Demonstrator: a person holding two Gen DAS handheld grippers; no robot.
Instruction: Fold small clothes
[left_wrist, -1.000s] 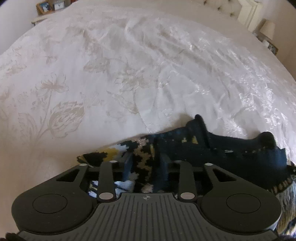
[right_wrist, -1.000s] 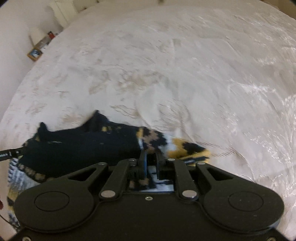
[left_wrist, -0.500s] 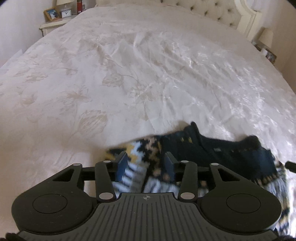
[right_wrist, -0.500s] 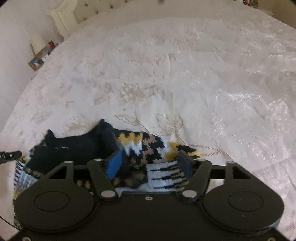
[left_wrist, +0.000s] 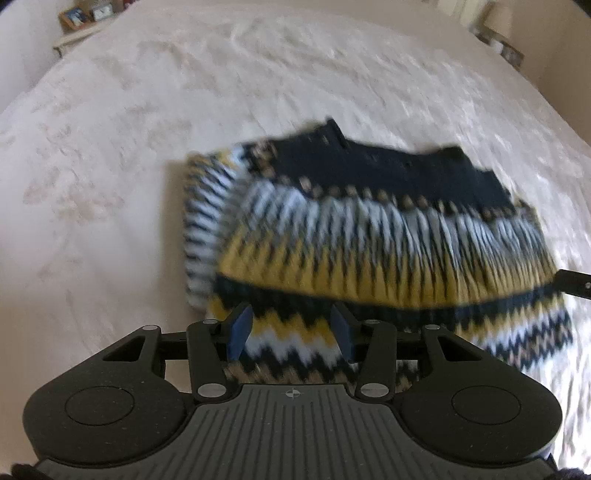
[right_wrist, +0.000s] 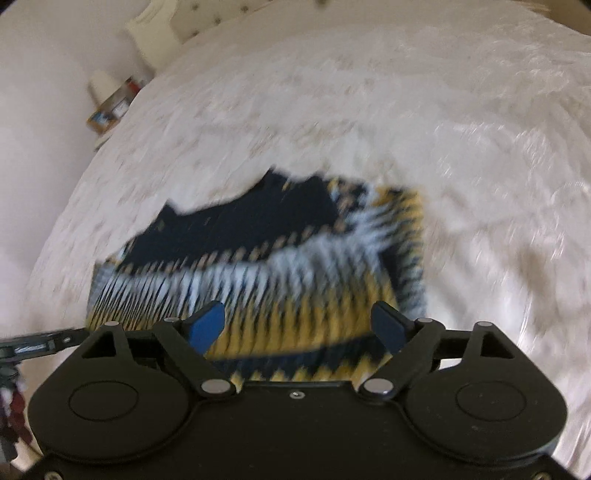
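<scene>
The left gripper (left_wrist: 291, 334) stands partly parted, its blue pads (left_wrist: 239, 332) clear of the knit and nothing pinched between them. The right gripper (right_wrist: 295, 326) gapes wide, its pads (right_wrist: 205, 325) also free of the cloth; its jaws have just been opening, with only the sweater lying below the gap, not gripped. A second ago that gripper was nearly closed on a bunched edge of the knit, and the left one was narrower, down among the folds. Both now sit back from and above the garment, so far more of it shows than before.

The sweater (left_wrist: 369, 236), zigzag-patterned in navy, yellow, white and tan, lies folded flat on the bed, its dark navy part at the far edge and one sleeve tucked along the left side in the left wrist view. Earlier only a crumpled dark strip was in sight. Both views are blurred.

The bedspread (left_wrist: 147, 129) is cream with a faint floral pattern, lightly wrinkled. Beyond it, a bedside table (left_wrist: 77, 22) carries framed pictures, and in the right wrist view a pale lamp (right_wrist: 103, 86) stands by the headboard (right_wrist: 177, 18).
</scene>
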